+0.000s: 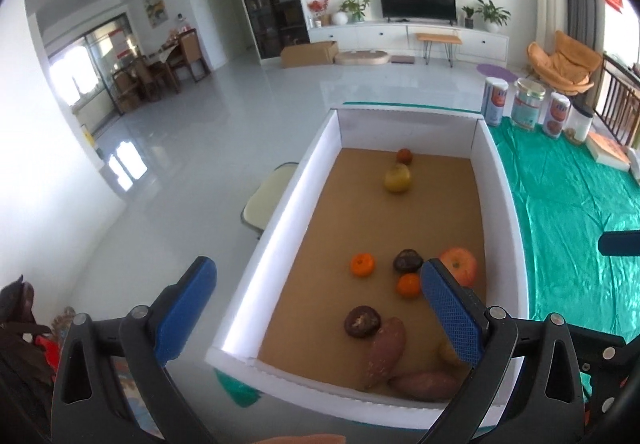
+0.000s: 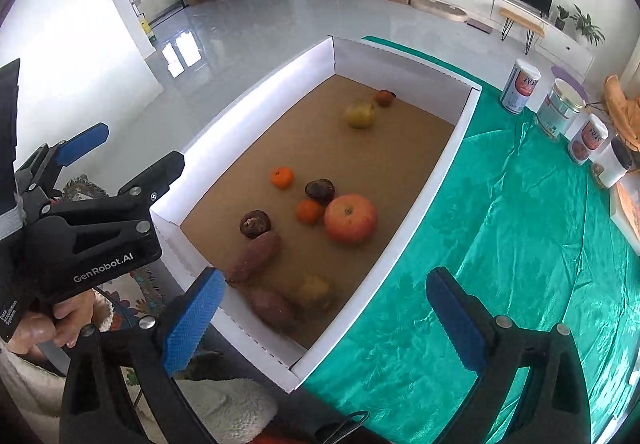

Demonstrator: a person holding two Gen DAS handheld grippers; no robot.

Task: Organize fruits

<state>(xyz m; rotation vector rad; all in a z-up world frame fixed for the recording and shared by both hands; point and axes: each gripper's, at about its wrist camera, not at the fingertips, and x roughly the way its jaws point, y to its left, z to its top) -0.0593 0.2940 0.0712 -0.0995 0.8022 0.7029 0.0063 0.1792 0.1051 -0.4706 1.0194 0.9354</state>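
A white box [image 1: 276, 232] [image 2: 432, 187] with a brown floor holds the produce. At its far end lie a yellow pear [image 1: 397, 179] [image 2: 360, 115] and a small red-brown fruit [image 1: 404, 155] [image 2: 384, 97]. In the middle lie two tangerines [image 1: 362, 264] [image 2: 282, 177], a red apple [image 1: 460, 264] [image 2: 351, 219] and two dark mangosteens [image 1: 361, 321] [image 2: 255, 224]. Two sweet potatoes [image 1: 384, 352] [image 2: 254, 258] lie at the near end. My left gripper [image 1: 320, 308] is open and empty above the box's near left corner. My right gripper [image 2: 324, 320] is open and empty above the near right corner.
The box sits on a green cloth [image 1: 572, 203] [image 2: 520, 244]. Several cans [image 1: 528, 107] [image 2: 560, 115] stand at the cloth's far right. A cream stool [image 1: 266, 199] stands left of the box. The left gripper's body [image 2: 80, 228] shows at the left of the right wrist view.
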